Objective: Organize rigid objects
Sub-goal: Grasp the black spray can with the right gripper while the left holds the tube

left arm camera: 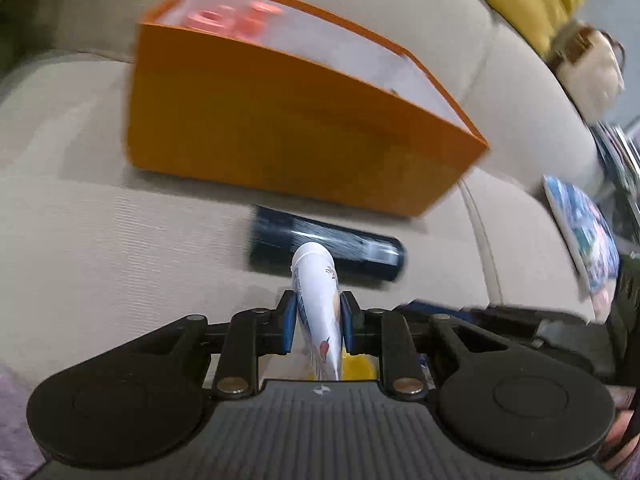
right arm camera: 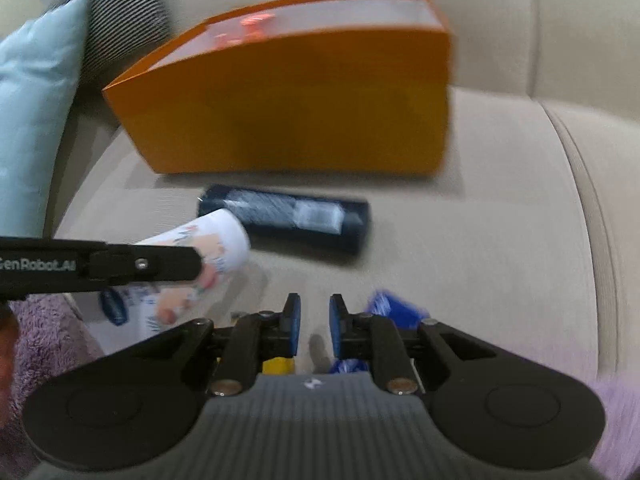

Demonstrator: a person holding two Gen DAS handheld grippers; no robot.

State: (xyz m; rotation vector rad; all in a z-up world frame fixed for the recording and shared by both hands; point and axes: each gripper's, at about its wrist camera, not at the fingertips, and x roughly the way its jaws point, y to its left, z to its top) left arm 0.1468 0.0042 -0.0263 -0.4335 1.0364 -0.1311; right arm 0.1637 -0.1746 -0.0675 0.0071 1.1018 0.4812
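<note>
left wrist view: left gripper [left arm camera: 318,322] clamped on a white printed tube [left arm camera: 320,312], blue pads pressing both sides, tube nose pointing out past the fingertips
orange box [left arm camera: 288,128]: open-topped, on the beige sofa seat [left arm camera: 100,220], ahead of the tube; pink items blurred inside
dark bottle [left arm camera: 326,250]: lying on its side on the seat between tube and box, apart from both
risk 1: tube looks soft and tapered, so it could squeeze out or swing in the pads
risk 2: a low carry could knock the tube nose into the bottle or catch the box wall and tip the box on the soft cushion
right gripper [right arm camera: 315,322]: nearly clenched, narrow gap, nothing between the pads
blue item [right arm camera: 394,308]: just right of the right gripper; contact can't be told, blurred
</note>
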